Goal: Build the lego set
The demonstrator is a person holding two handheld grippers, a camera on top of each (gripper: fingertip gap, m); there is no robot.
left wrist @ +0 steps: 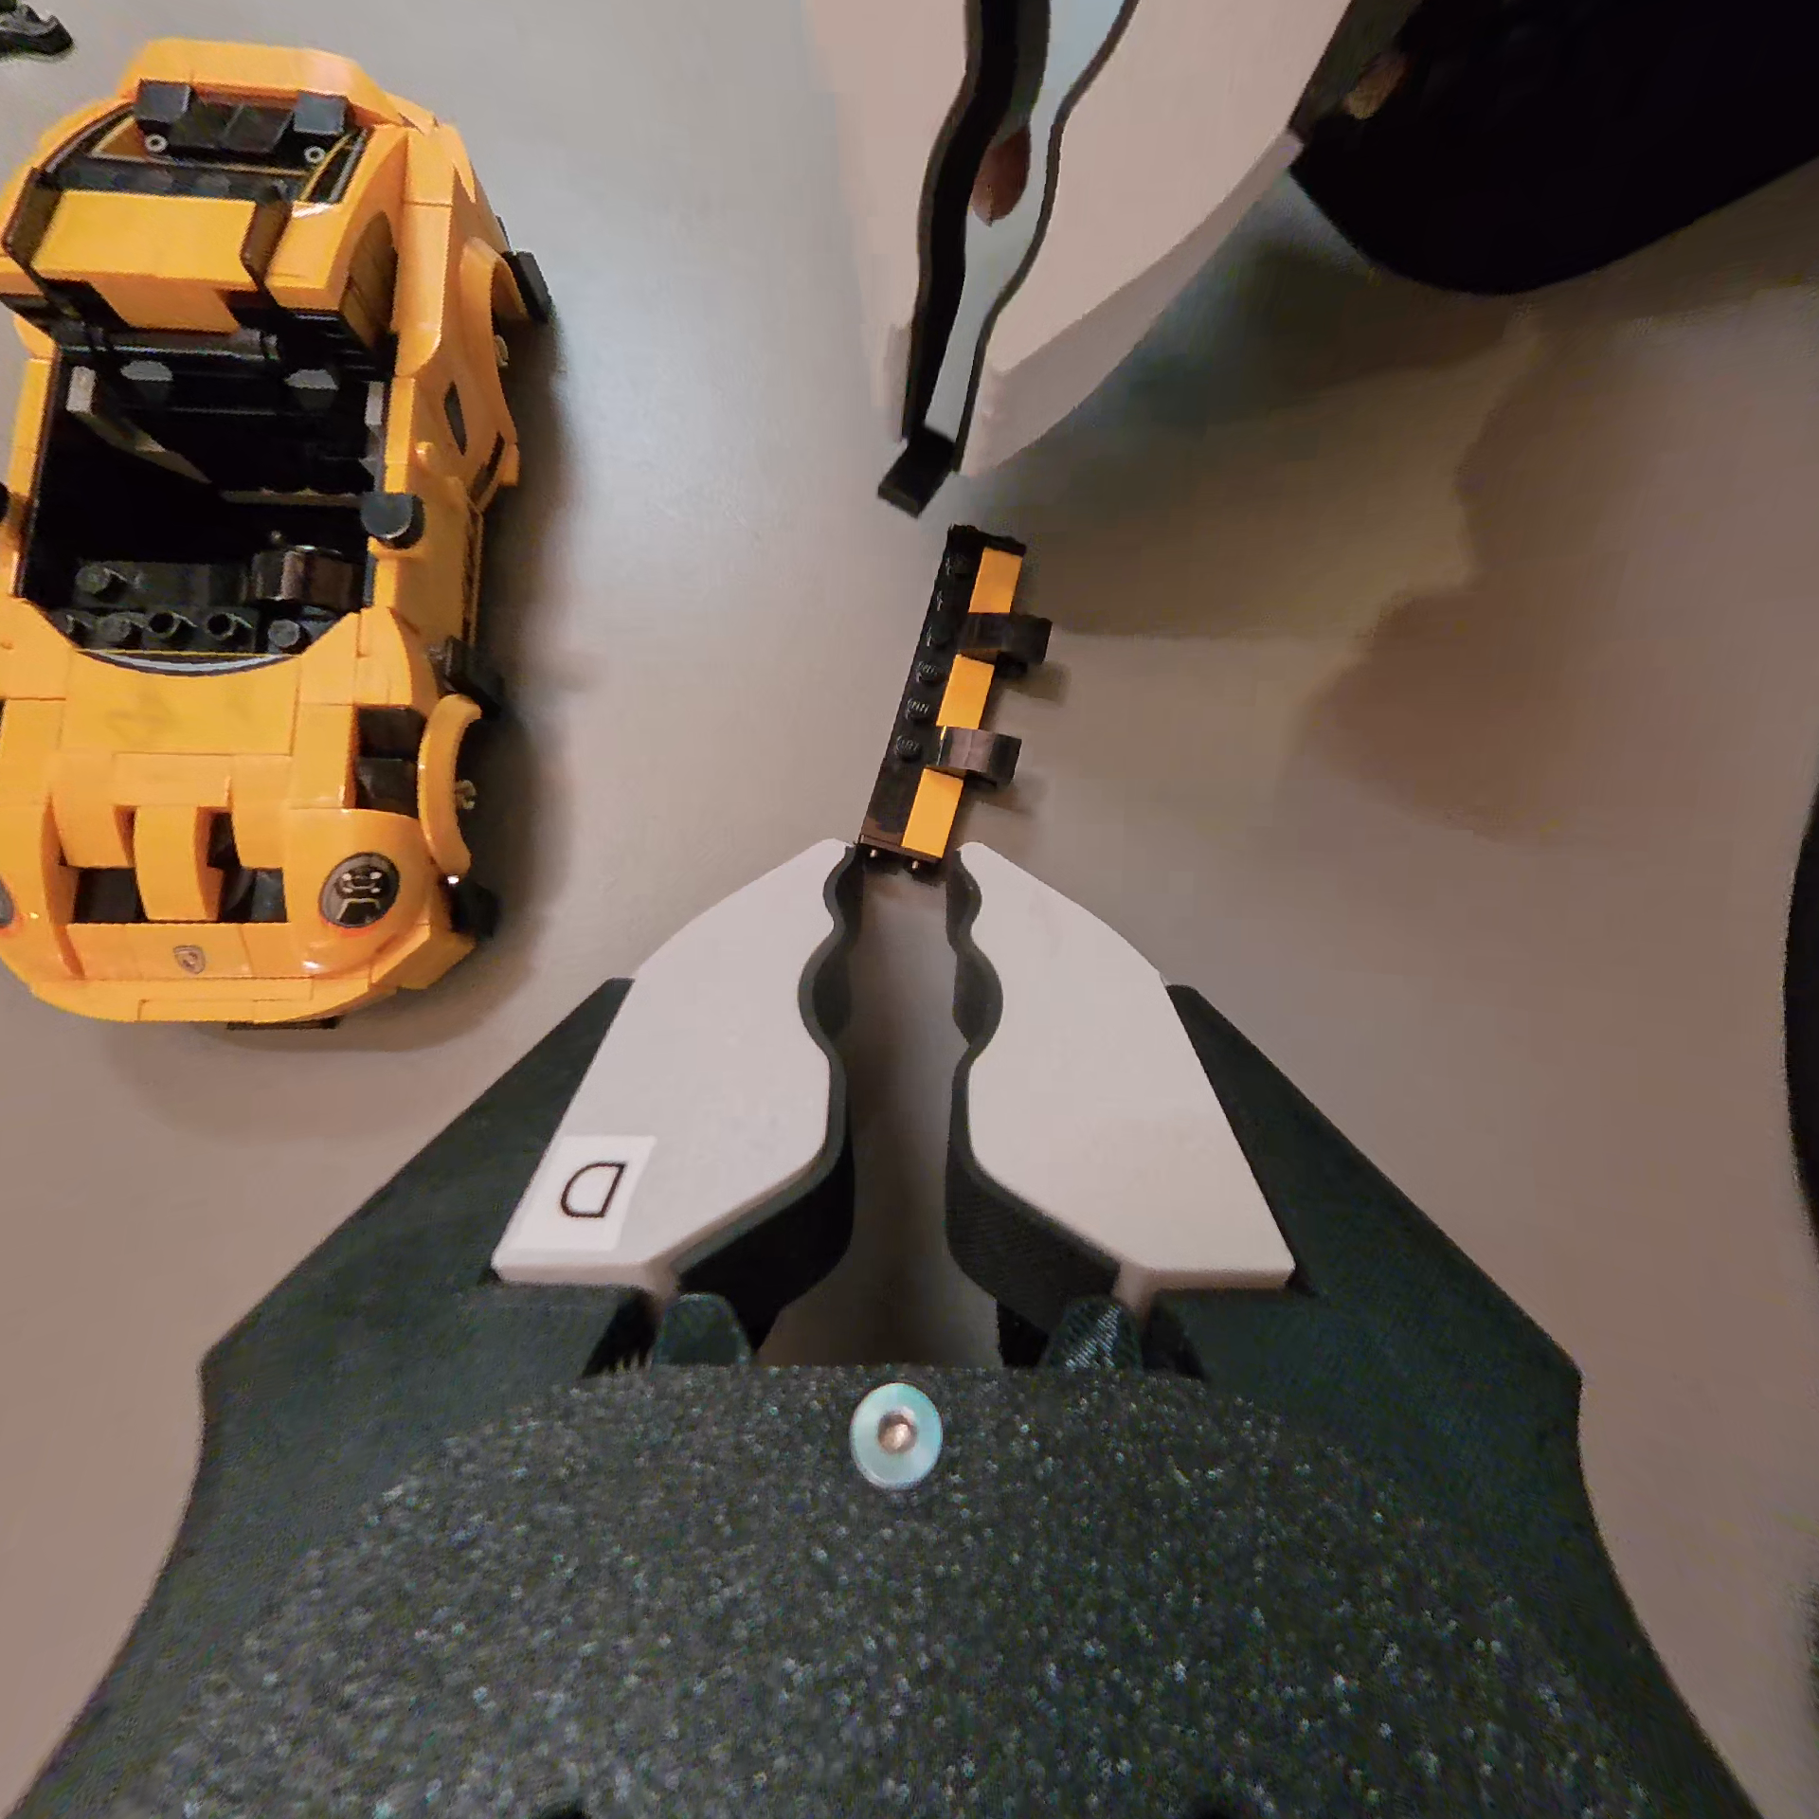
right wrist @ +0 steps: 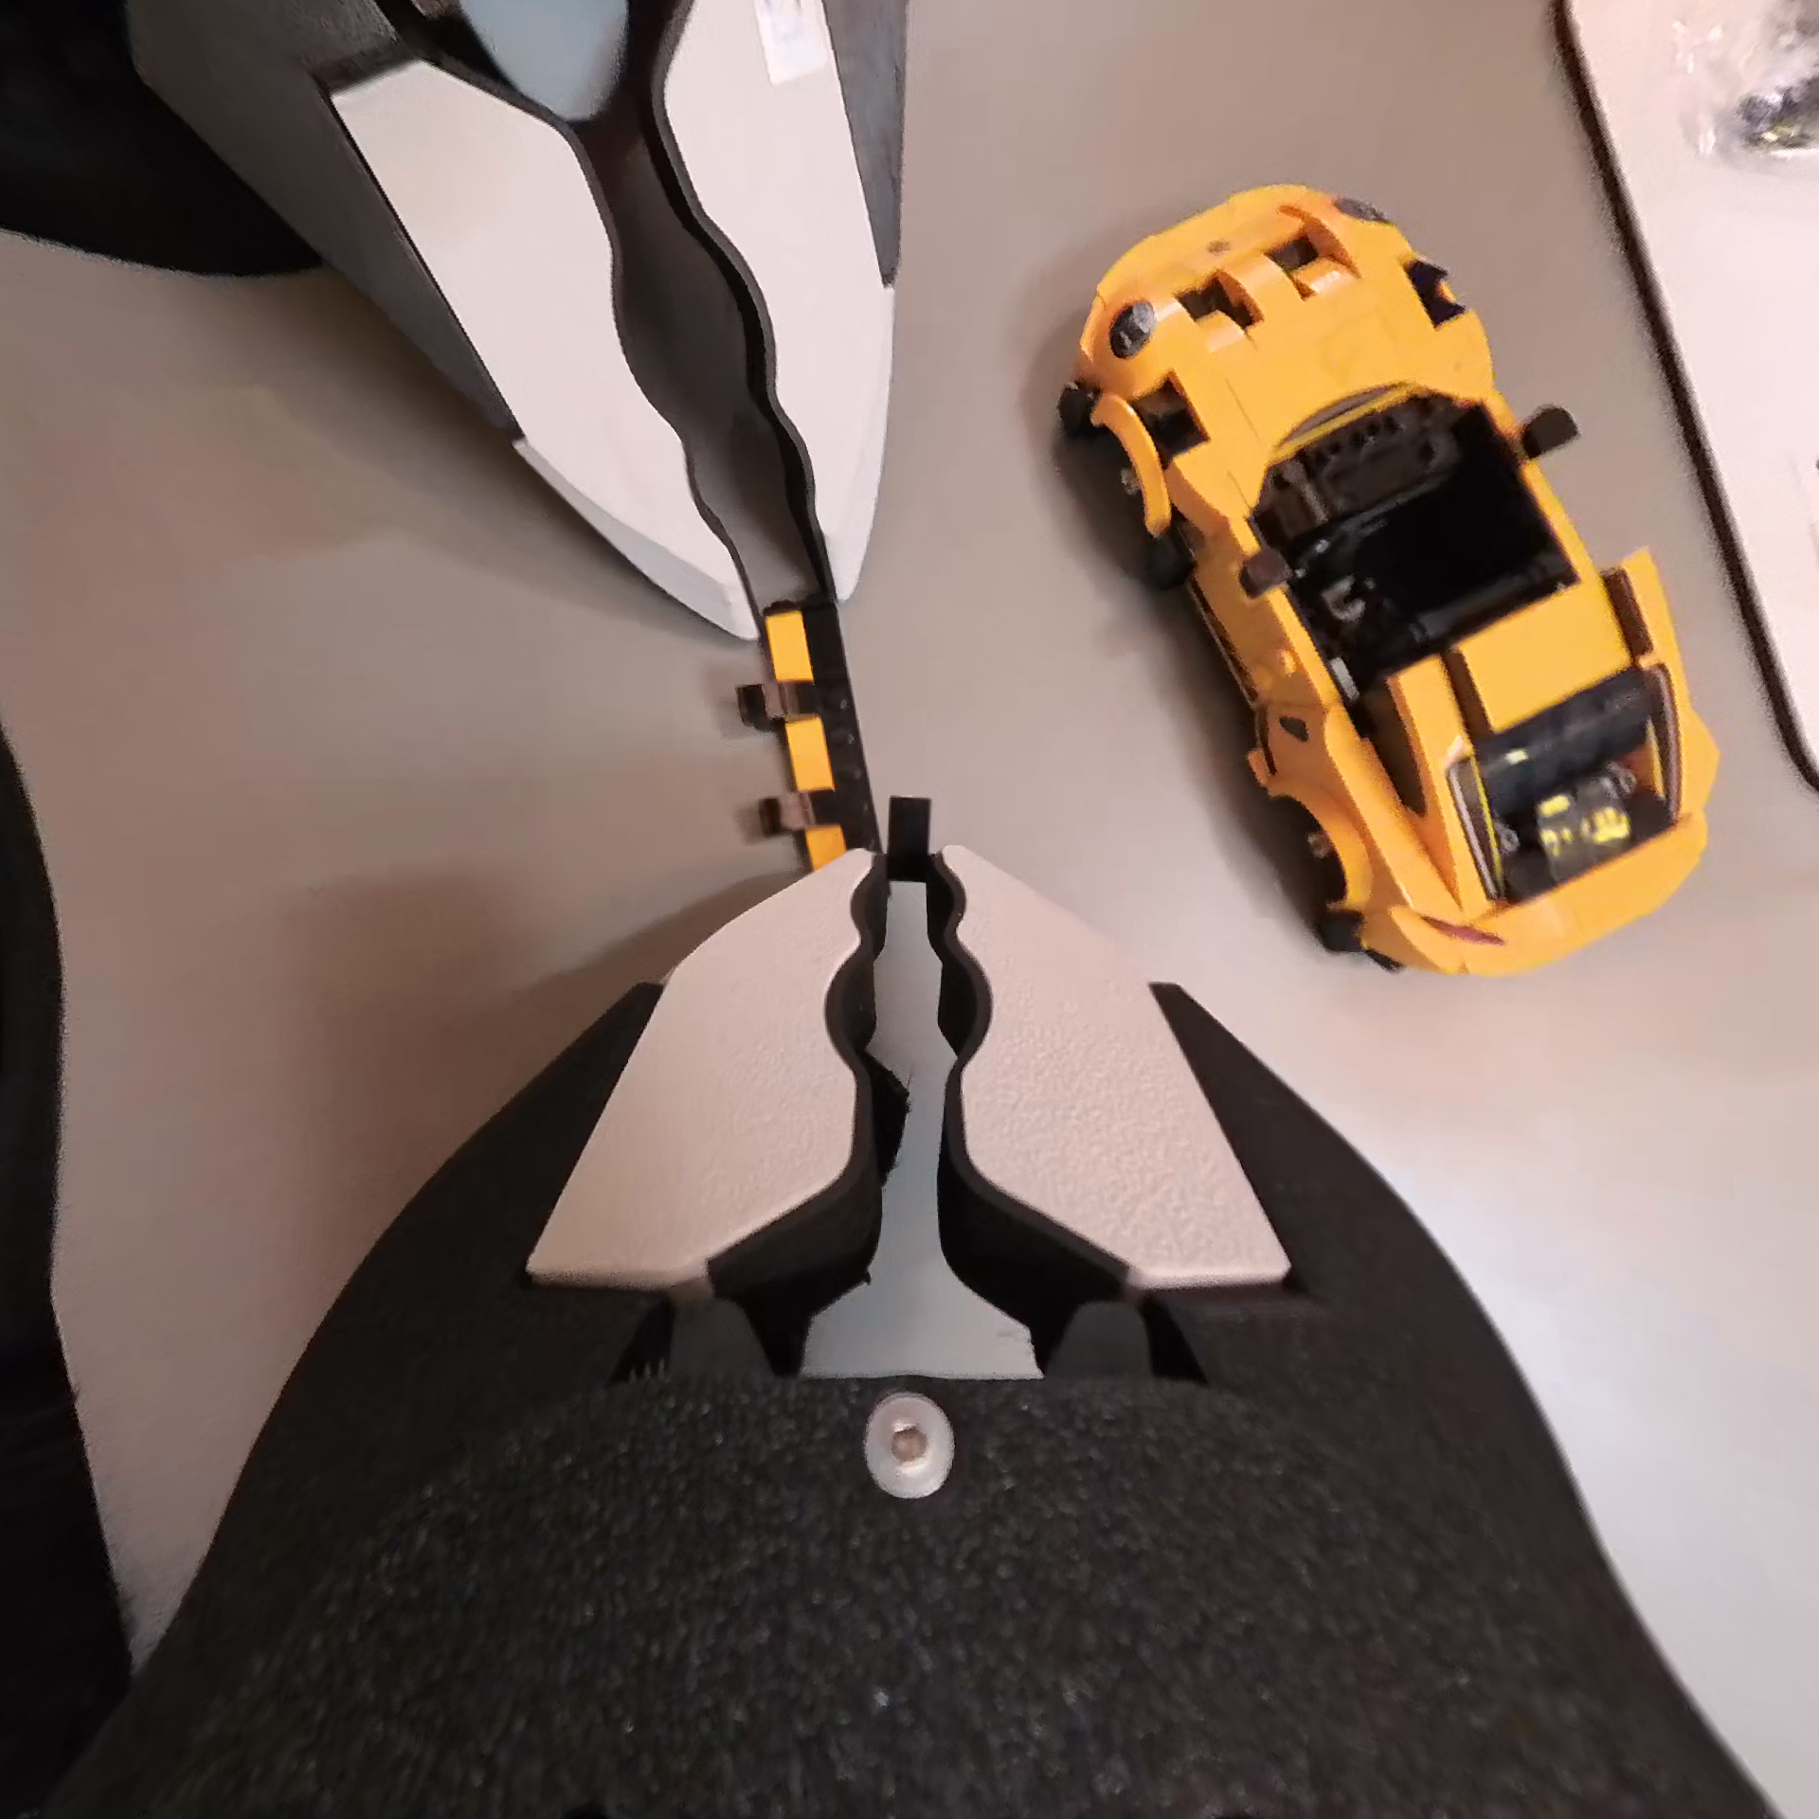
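Grey tabletop [left wrist: 689,492] fills both views, smooth and evenly lit. On the left of the left wrist view sits a yellow lego car [left wrist: 236,532], roof off, its black interior open. To its right, the left gripper [left wrist: 901,856] has its fingertips closed on the near end of a long black plate [left wrist: 920,689] that carries yellow tiles and two black clips sticking out to the side. Beyond the plate's far end, the right gripper [left wrist: 920,472] hangs with a small black piece [left wrist: 910,480] pinched at its tips, just short of the plate.

From the right wrist view, the plate [right wrist: 846,728] runs between the two grippers; the right gripper [right wrist: 910,861] is clamped on the small black piece [right wrist: 908,822], just beside the plate's end. The car [right wrist: 1378,591] lies well apart to the right, near a white mat [right wrist: 1673,344] with a dark border.
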